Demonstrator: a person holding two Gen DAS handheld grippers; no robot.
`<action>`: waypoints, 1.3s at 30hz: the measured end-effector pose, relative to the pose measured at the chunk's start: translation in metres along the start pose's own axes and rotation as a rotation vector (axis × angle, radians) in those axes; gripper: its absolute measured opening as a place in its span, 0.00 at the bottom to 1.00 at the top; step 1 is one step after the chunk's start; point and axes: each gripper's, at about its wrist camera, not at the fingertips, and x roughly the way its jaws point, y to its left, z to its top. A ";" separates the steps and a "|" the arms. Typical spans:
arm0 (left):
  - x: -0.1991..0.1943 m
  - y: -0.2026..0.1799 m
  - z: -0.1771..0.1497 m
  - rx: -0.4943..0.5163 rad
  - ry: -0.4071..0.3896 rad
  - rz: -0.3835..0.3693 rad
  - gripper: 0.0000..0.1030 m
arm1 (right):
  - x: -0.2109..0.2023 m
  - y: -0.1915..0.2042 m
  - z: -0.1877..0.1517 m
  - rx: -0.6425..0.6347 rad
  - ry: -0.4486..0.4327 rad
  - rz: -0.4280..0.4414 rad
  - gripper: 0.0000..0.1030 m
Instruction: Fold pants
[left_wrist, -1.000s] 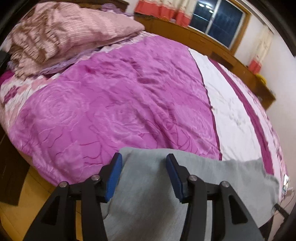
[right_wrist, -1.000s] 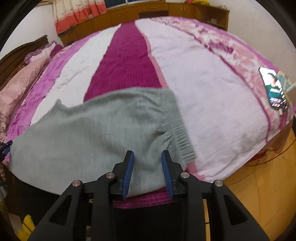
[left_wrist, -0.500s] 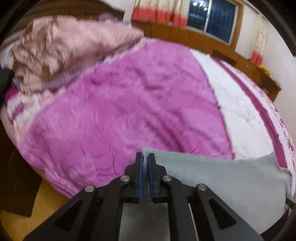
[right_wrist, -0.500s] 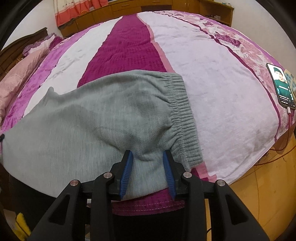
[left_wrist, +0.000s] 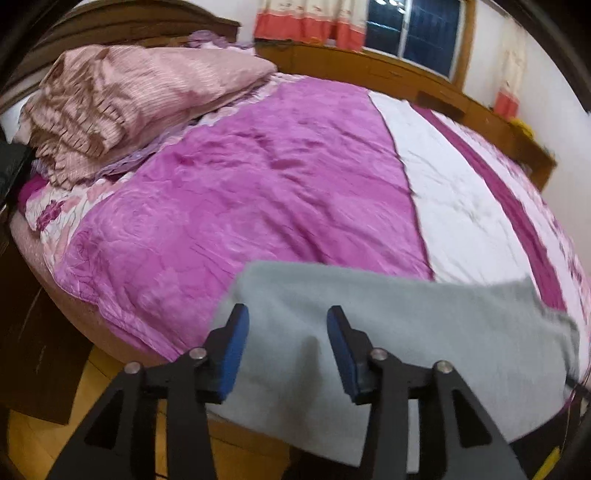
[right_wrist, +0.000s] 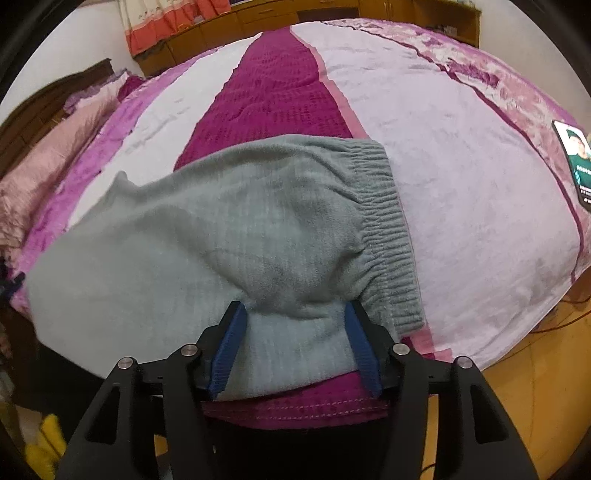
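With both the left tool (left_wrist: 284, 325) and right tool (right_wrist: 293, 321) opening over the grey fleece pants (right_wrist: 207, 221), the fold should be left flat on the bed (right_wrist: 480, 184) as the pads are drawn clear.

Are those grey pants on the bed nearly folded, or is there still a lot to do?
Partway, it seems. The grey pants lie flat along the bed edge, apparently doubled leg on leg. Both the left claw and right claw are opening, fabric between their fingers, neither pinching. Folding them shorter, toward the waistband, looks left.
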 end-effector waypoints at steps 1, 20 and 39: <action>0.000 -0.007 -0.004 0.007 0.014 -0.004 0.46 | -0.004 -0.002 0.000 0.010 -0.004 0.017 0.48; 0.007 -0.048 -0.037 -0.030 0.121 0.031 0.59 | -0.009 -0.069 -0.003 0.195 -0.141 0.210 0.48; 0.012 -0.056 -0.039 -0.034 0.142 0.087 0.61 | 0.017 -0.064 -0.001 0.268 -0.160 0.351 0.47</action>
